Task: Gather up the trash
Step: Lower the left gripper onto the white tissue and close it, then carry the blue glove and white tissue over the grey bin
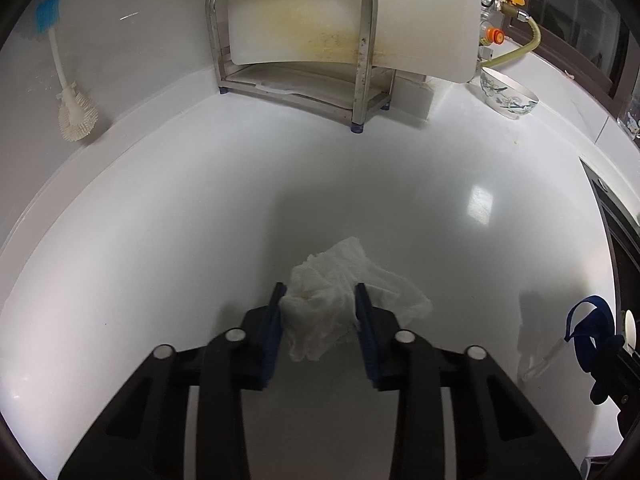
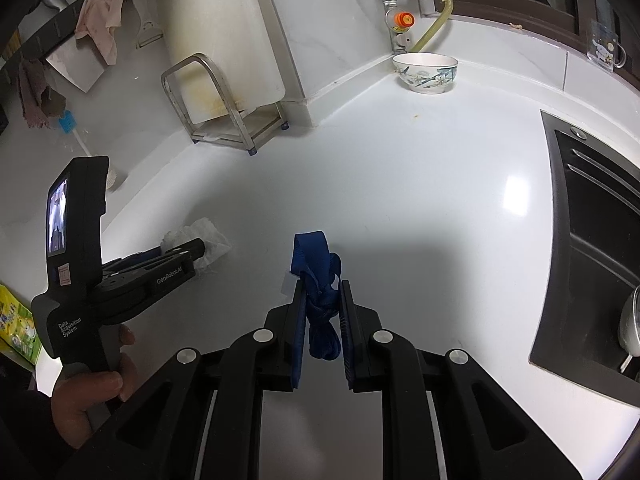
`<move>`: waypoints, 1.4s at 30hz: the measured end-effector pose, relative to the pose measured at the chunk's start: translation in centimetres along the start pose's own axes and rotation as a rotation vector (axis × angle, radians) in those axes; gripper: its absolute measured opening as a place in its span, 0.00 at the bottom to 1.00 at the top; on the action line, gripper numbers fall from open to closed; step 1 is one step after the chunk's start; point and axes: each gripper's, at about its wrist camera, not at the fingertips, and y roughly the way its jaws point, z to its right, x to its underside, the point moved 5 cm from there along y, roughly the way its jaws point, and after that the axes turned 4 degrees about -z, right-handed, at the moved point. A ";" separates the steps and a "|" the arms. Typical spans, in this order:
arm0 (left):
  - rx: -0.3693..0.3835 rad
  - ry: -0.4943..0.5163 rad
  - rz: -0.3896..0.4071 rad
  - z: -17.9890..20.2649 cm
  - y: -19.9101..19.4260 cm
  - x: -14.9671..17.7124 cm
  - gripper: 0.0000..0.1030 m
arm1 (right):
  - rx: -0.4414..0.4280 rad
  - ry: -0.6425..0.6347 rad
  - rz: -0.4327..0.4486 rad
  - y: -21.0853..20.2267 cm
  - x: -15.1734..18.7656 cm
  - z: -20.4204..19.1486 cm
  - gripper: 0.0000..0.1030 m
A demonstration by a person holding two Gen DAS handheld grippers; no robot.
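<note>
Crumpled white tissue (image 1: 320, 300), thin and wrinkled, sits low in the centre of the left wrist view, pinched between the blue-padded fingers of the left gripper (image 1: 320, 300) on the glossy white desk (image 1: 440, 208). The right gripper (image 2: 322, 304) has its fingers closed on a knotted blue fabric strap (image 2: 318, 280), a loop sticking up above the knot. At the upper centre, a stained white cutting board (image 1: 360, 12) leans in a steel rack (image 1: 362, 60) beside a floral bowl (image 1: 508, 94). Only the right wrist view shows the dark sink (image 2: 592, 216) at right, a pink cloth (image 2: 100, 16) hanging at upper left, and the person's hand (image 2: 92, 392) on the left handle.
</note>
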 end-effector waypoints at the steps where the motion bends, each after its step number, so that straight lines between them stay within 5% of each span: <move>1: 0.004 0.001 -0.001 0.1 -0.2 0.1 0.28 | -0.002 0.002 0.001 -0.1 0.1 0.0 0.15; 25: 0.054 0.049 0.059 4.3 -12.8 5.5 0.26 | -0.077 0.046 0.020 -8.1 4.6 1.8 0.15; 42: 0.054 0.064 0.054 10.4 -19.9 12.4 0.26 | -0.087 0.008 0.010 -16.7 10.9 7.8 0.15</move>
